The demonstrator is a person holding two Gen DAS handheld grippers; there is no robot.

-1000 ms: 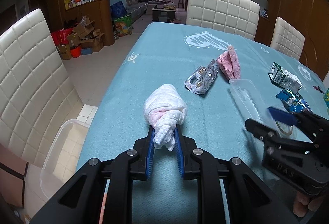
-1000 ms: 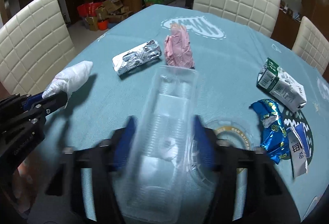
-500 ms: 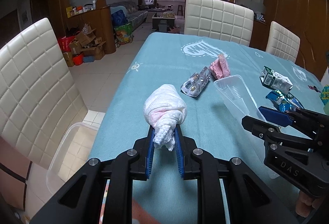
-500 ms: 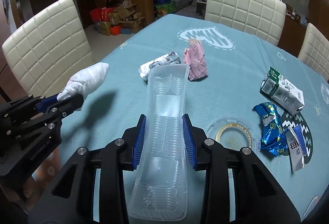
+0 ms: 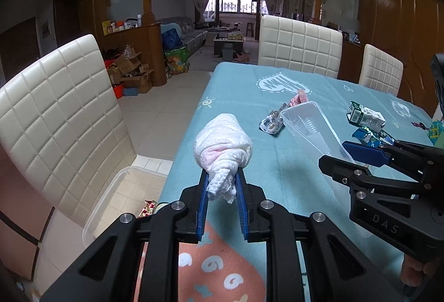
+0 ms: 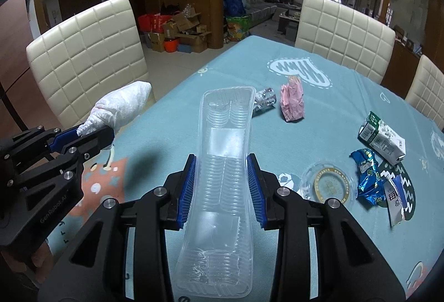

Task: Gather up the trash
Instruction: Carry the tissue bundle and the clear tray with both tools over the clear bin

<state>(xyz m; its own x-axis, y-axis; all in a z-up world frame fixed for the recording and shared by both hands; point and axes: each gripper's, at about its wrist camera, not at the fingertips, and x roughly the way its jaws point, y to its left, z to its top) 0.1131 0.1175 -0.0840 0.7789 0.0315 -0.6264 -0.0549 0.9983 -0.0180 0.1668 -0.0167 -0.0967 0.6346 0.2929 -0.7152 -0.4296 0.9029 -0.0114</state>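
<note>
My left gripper [image 5: 222, 177] is shut on a white wad of tissue with a pink tinge [image 5: 222, 141], held up above the near left edge of the teal table [image 5: 249, 85]. The right wrist view shows that wad [image 6: 122, 105] at the left, sticking out of the left gripper [image 6: 91, 132]. My right gripper [image 6: 222, 160] is shut on a long clear plastic tray [image 6: 224, 135]; its blue pads press the tray's sides and bend them inward. The tray [image 5: 308, 124] slopes up off the table in front of the right gripper [image 5: 333, 153].
On the table lie a foil blister pack [image 6: 263, 102], a crumpled pink wrapper [image 6: 292, 105], a green-white carton [image 6: 381, 138], blue foil wrappers [image 6: 367, 177] and a glass ashtray [image 6: 328, 185]. A clear bin [image 5: 111, 191] stands on the floor by a white chair [image 5: 55, 113].
Both grippers have risen and drawn back from the table with their loads. The right jaws closed on the clear tray and lifted it off the cloth.
</note>
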